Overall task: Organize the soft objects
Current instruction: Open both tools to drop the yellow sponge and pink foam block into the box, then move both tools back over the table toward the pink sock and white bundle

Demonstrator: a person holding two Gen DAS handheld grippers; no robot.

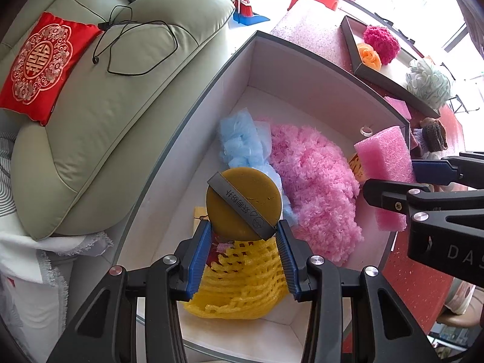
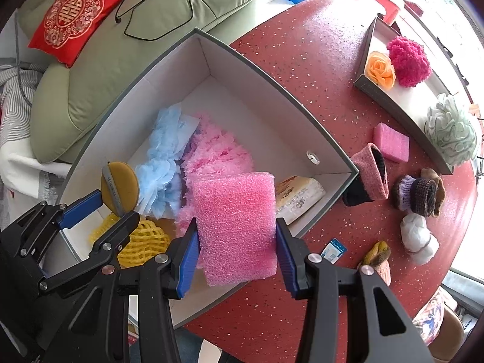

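I have both claws pointing down into the big grey box (image 2: 266, 69), and each one is clamped on something soft. My left claw (image 1: 243, 243) pinches a round mustard sponge (image 1: 242, 202) edge-on, its grey strap running diagonally across the face between the blue pads. My right claw (image 2: 237, 249) squeezes a pink foam block (image 2: 236, 227) by its two side faces; the block stands upright with its long axis running away from me, over the near corner of the box.

What matters next, I think, is the drop: the sponge hangs directly above the yellow foam net (image 1: 242, 278) at the near end of the box, so letting go there would set it on the net rather than on the box floor. The foam block hangs above the fluffy pink cloth (image 2: 217, 154), with a wrapped tissue pack (image 2: 299, 195) just beside it against the box's right wall. A pale blue puff (image 2: 163, 154) lies between the two claws, toward the box's middle. The far end of the box is bare floor.

Outside the box, to its right on the red speckled table (image 2: 302, 60), a smaller pink foam piece (image 2: 391, 142), rolled socks (image 2: 420, 193) and a shallow tray (image 2: 393, 99) with a pompom and fabric rose wait. Left of the box stands a pale green sofa (image 2: 90, 90) with a red cushion (image 2: 75, 12)
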